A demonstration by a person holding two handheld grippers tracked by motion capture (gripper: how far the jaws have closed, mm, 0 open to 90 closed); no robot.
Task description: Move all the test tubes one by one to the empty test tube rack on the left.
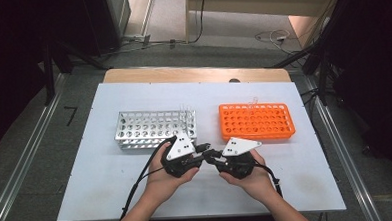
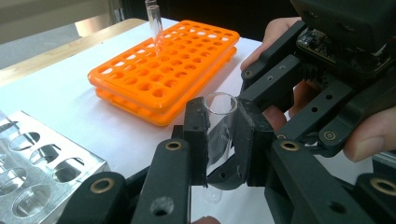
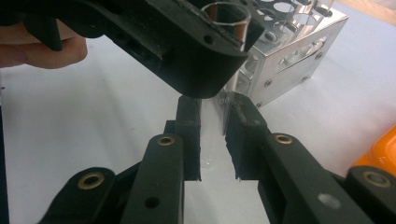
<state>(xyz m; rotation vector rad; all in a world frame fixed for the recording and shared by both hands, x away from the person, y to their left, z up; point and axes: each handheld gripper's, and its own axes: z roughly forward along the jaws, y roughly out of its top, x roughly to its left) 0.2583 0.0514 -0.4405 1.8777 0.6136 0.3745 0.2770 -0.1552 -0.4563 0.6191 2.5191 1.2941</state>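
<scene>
At the lower centre of the high view we hold a clear glass test tube (image 2: 219,126) between both grippers, above the white surface (image 1: 112,194); the left gripper (image 2: 219,140) fingers clamp its upper part, the right gripper (image 3: 212,135) fingers its lower end; this looks like a hand-over; next, one grip must release before racking in the orange plastic rack (image 2: 163,70).

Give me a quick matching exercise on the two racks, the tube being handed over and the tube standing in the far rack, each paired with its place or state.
Things:
1. orange rack
2. metal rack
3. clear test tube
4. second tube

Places or states:
A. standing upright in a hole of the orange rack
B. on the white table, right of centre in the high view
C. clamped between the jaws of both tools, left tool and right tool
D. on the white table, left of centre in the high view

Pairs: 1-B, 2-D, 3-C, 4-A
</scene>
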